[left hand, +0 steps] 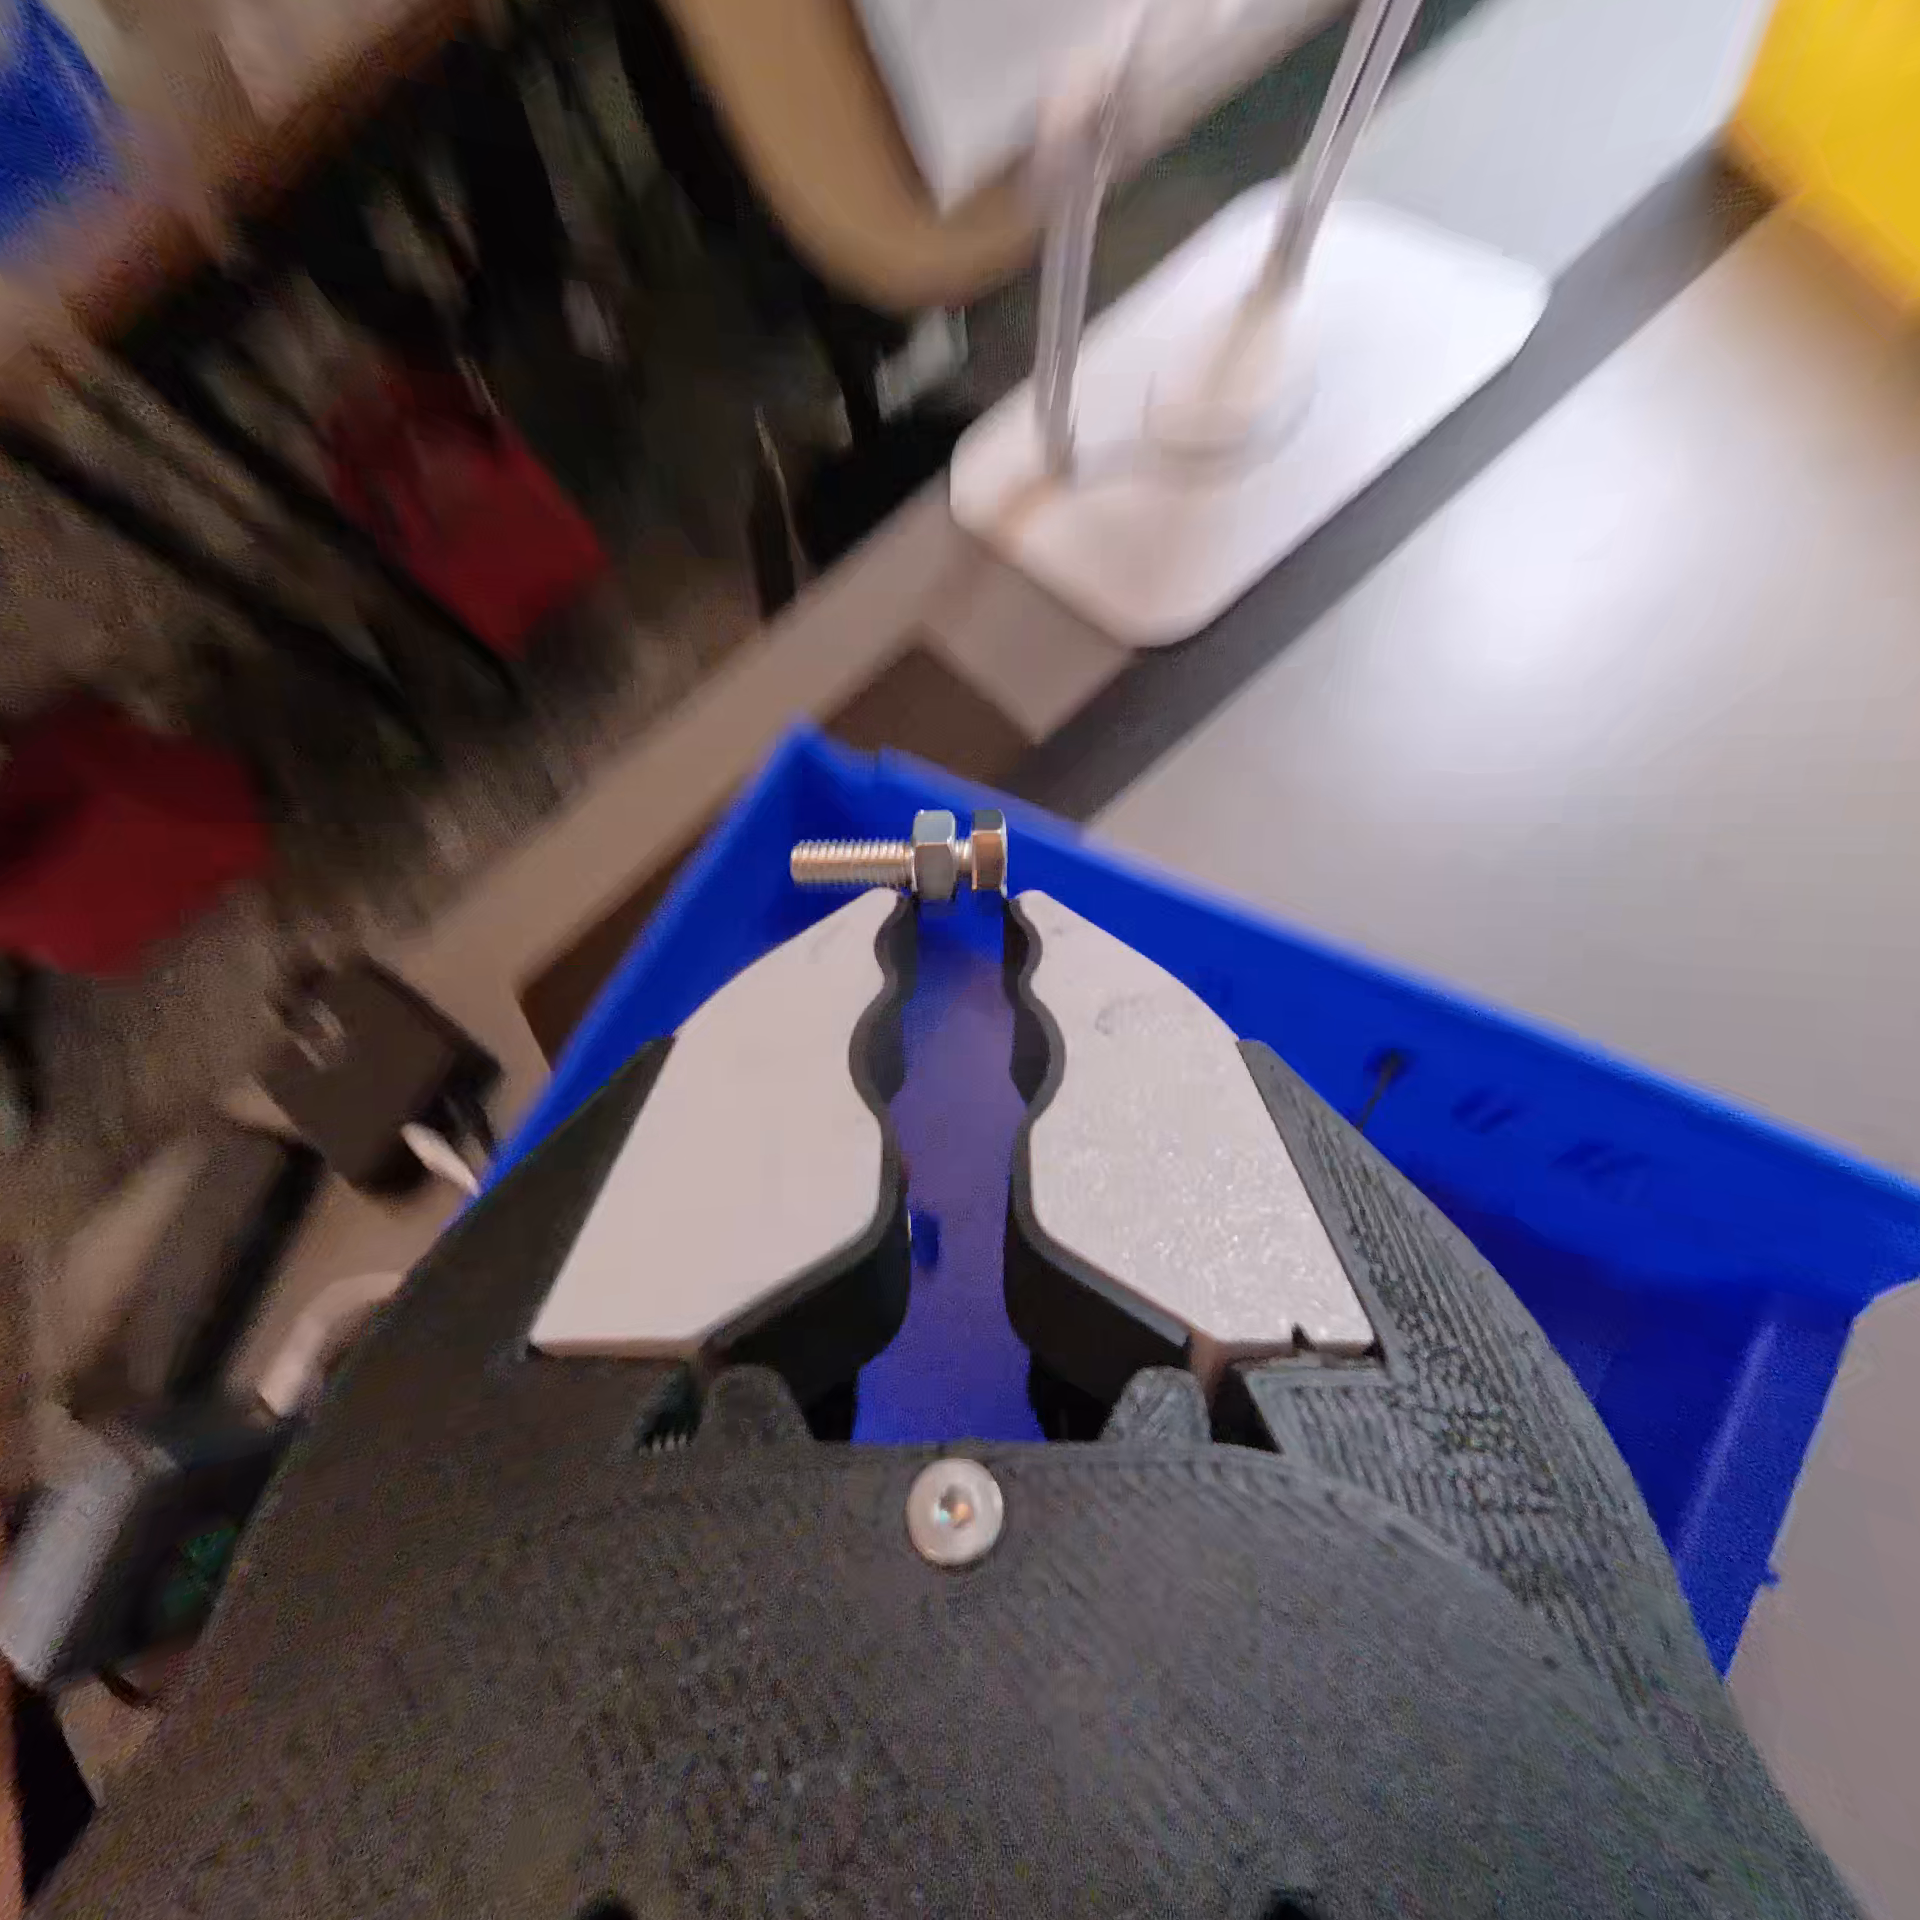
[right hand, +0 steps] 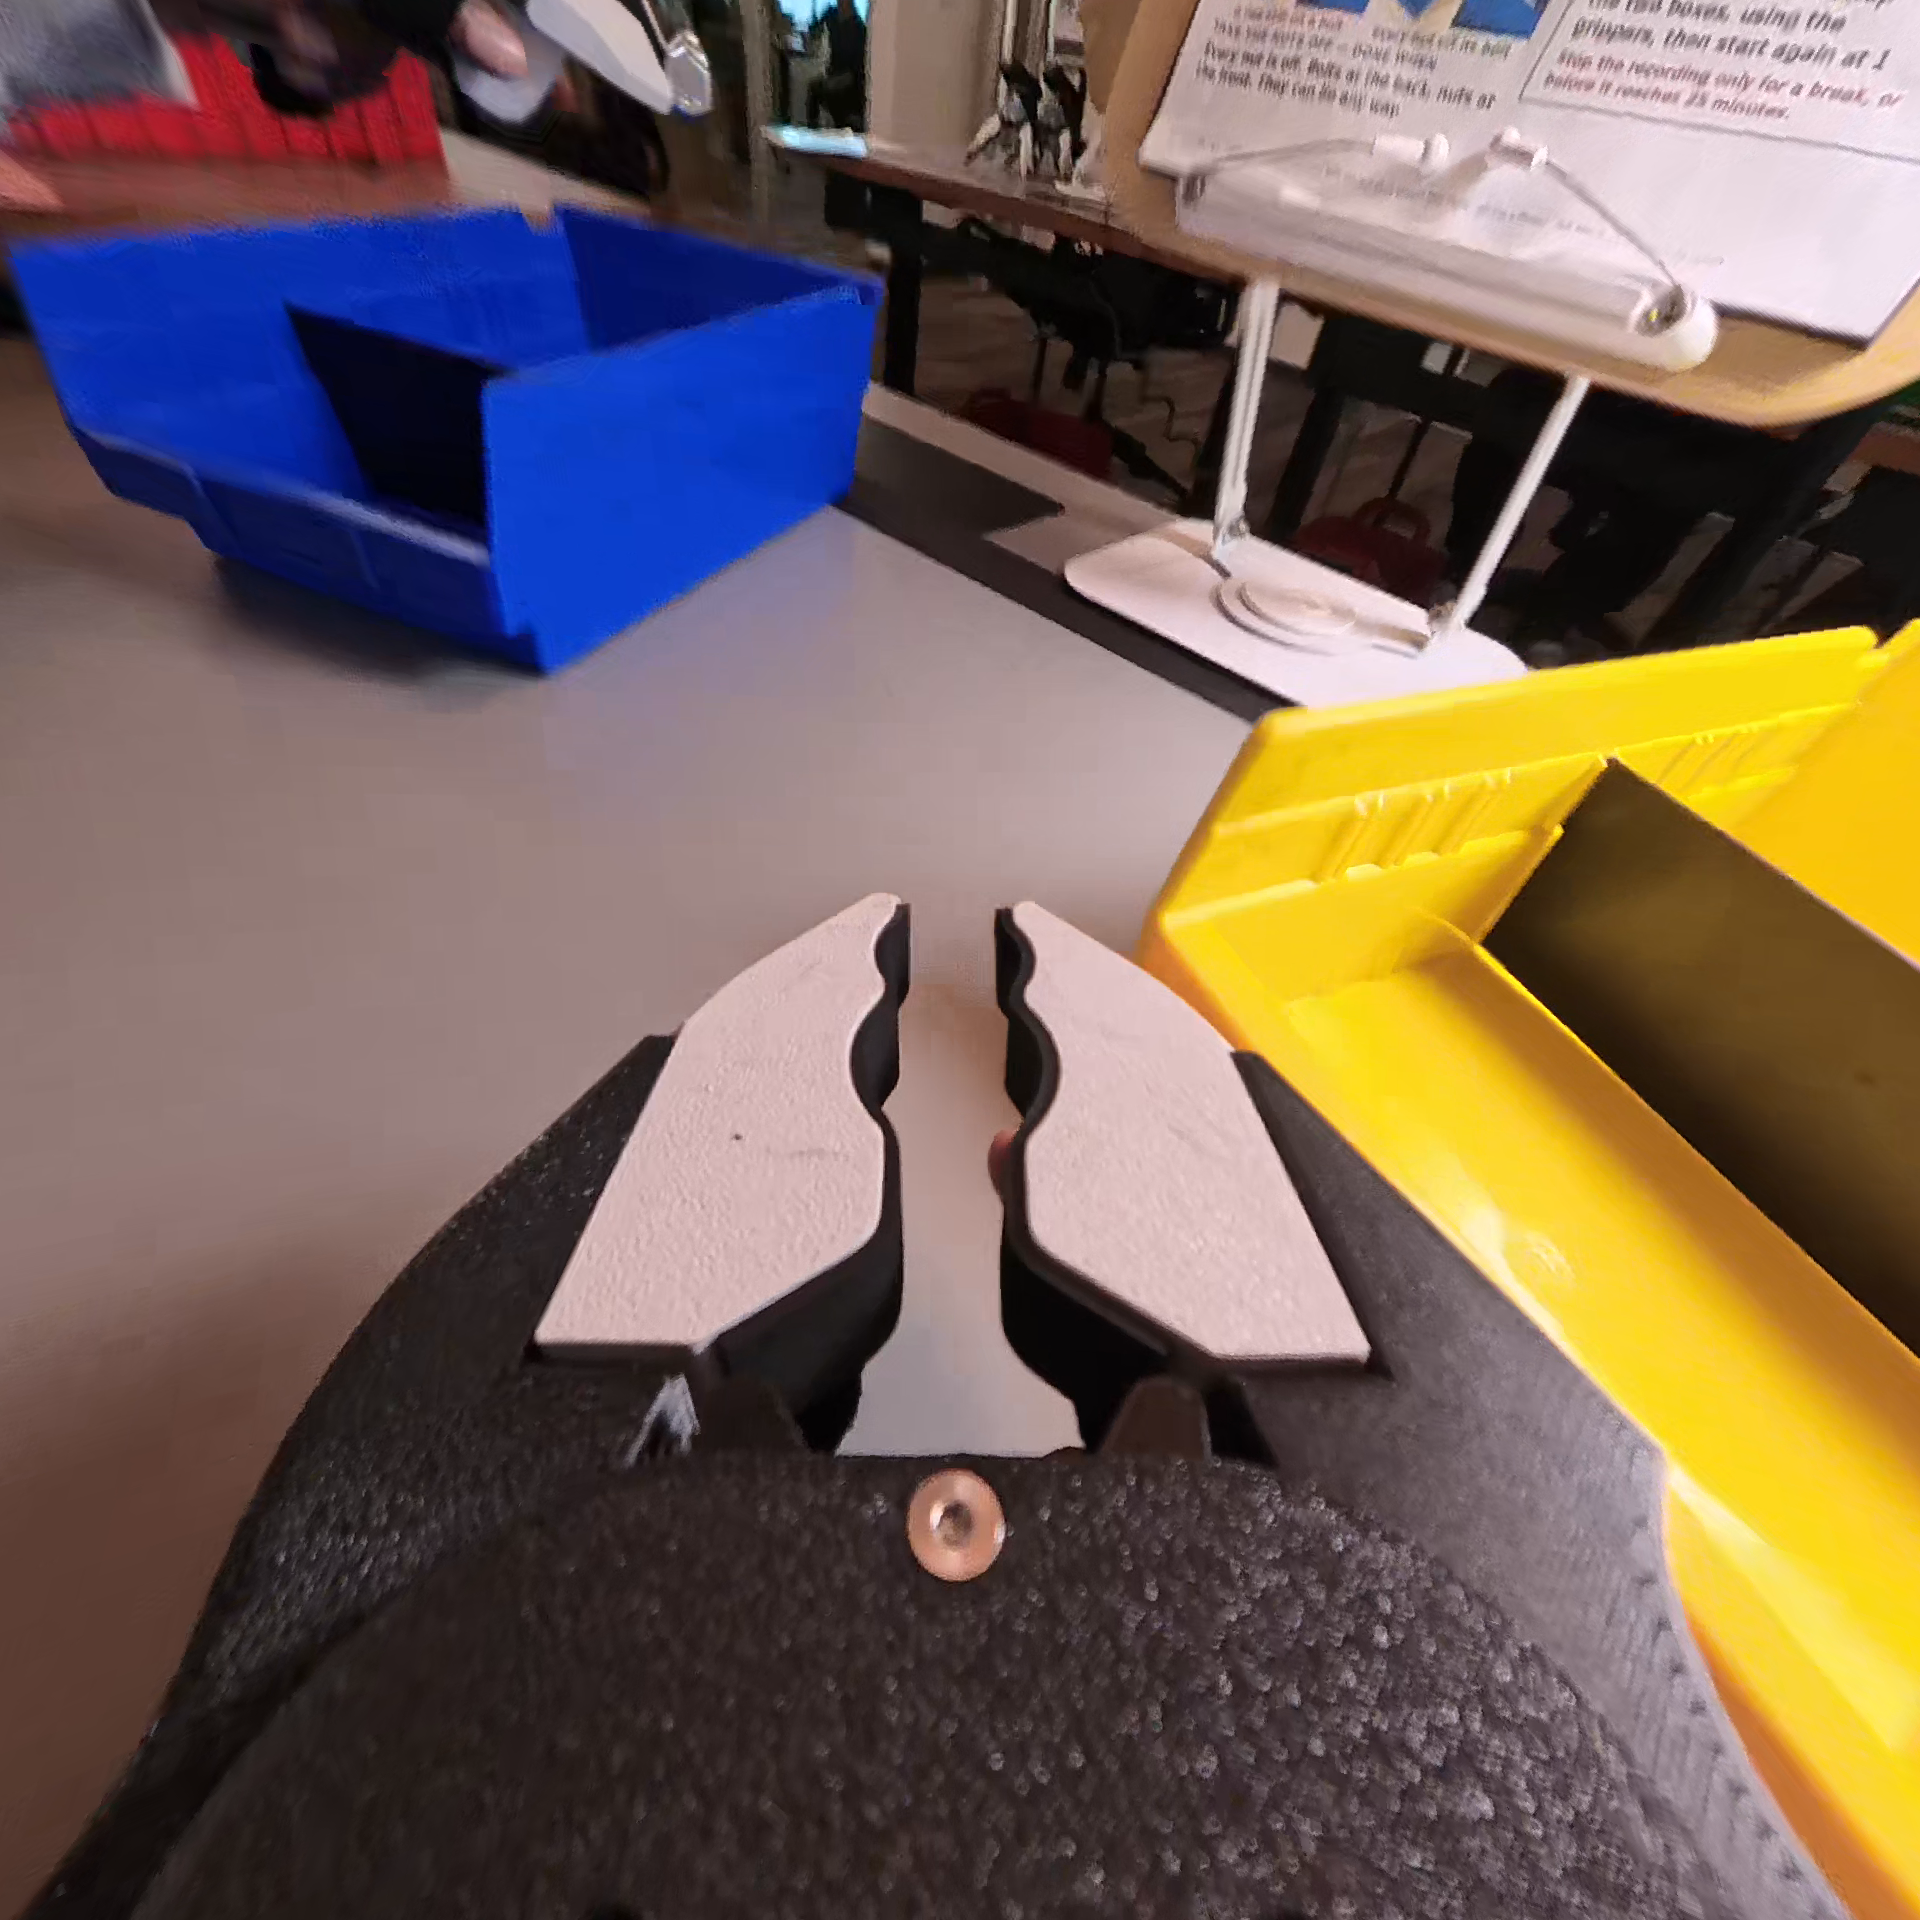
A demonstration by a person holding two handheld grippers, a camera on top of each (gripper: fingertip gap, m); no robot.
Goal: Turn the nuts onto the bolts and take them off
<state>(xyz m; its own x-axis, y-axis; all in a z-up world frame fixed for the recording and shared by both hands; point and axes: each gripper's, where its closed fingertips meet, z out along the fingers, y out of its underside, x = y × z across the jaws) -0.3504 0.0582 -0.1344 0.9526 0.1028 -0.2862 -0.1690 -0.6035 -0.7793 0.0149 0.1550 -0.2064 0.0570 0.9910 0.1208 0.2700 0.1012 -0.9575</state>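
Bolt with nut, pinched above the blue bin

The bolt (left hand: 894, 864) with its nut (left hand: 938, 854) sits crosswise in the left tongs (left hand: 958, 902), clenched at the head, over the blue bin (left hand: 1558, 1164). Keep the shank level (threads free) for the empty, parted right tongs (right hand: 953, 920); only their view shows the yellow bin (right hand: 1455, 1039) on the table (right hand: 520, 831).

1 bolt (left hand: 847, 864), 1 nut (left hand: 938, 854), 2 bins (right hand: 644, 436).

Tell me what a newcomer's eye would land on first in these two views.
First, the silver bolt with its nut, pinched crosswise at the left gripper tips above the blue bin. Next, the yellow bin right of the empty right gripper, low over the grey table.
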